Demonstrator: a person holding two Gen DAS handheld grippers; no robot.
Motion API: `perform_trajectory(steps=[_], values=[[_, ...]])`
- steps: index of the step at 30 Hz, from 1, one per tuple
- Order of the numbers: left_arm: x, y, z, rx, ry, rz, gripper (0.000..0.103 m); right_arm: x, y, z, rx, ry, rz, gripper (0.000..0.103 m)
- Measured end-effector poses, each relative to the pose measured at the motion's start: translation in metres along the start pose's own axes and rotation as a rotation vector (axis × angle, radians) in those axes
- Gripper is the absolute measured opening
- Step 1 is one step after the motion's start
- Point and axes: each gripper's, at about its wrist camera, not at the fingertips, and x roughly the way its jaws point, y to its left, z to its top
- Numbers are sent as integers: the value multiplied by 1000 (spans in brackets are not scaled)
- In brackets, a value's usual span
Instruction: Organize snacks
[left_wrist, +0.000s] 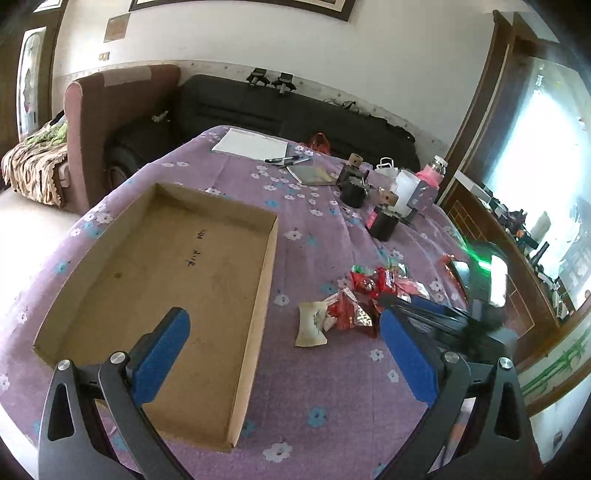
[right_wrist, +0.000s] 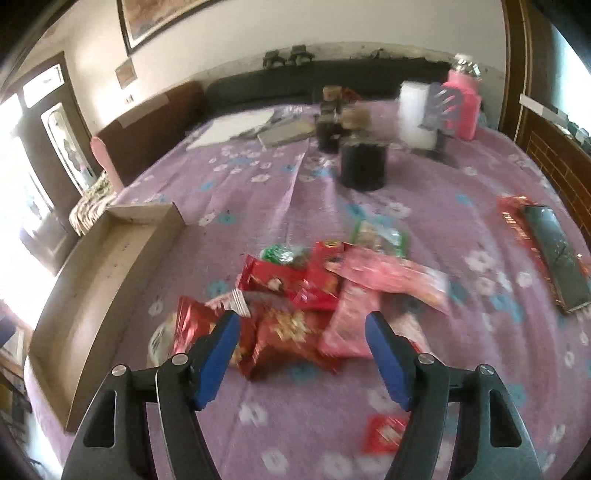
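Snacks: pile of wrapped snacks (right_wrist: 317, 295) lies on the purple flowered cloth (right_wrist: 424, 206), just right of the cardboard tray (left_wrist: 155, 258); mostly red and pink wrappers, one white packet (left_wrist: 310, 326) at the near-left edge.
Tray: bare inside except some handwriting too small to read; near end cut off behind the left gripper's arms.
Left gripper (left_wrist: 284, 354): jaws spread wide, nothing between them; one blue pad over the tray, the other beside the pile.
Right gripper (right_wrist: 301, 354): jaws apart over the near side of the pile, not pressing on any wrapper.
Blur: right wrist view is smeared, so wrapper print is unreadable.
Stray item: small red packet (right_wrist: 384, 435), partly hidden by the right gripper's finger.
Far end: dark jars (left_wrist: 354, 184) and a pink bottle (right_wrist: 461, 107), details unclear.
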Motion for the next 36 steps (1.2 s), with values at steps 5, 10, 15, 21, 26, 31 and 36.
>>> perform_trajectory(steps=[5, 10, 15, 21, 26, 31, 36], values=[[0, 2, 1, 7, 7, 6, 103, 17, 13, -11, -63, 64, -29, 49], [15, -4, -5, 32, 46, -10, 103, -12, 19, -40, -187, 146, 18, 49], [34, -22, -14, 68, 102, -39, 103, -48, -8, -50, -113, 68, 66, 49], [46, -46, -7, 181, 91, -61, 96, -45, -6, -51, -81, 38, 109, 50], [90, -64, 3, 227, 199, -91, 67, -15, 7, -49, -84, 55, 92, 49], [122, -76, -6, 265, 283, -66, 65, -26, -3, -54, -64, 88, 109, 35], [137, -94, -31, 337, 386, -99, 59, -42, -25, -70, -60, 116, 100, 35]])
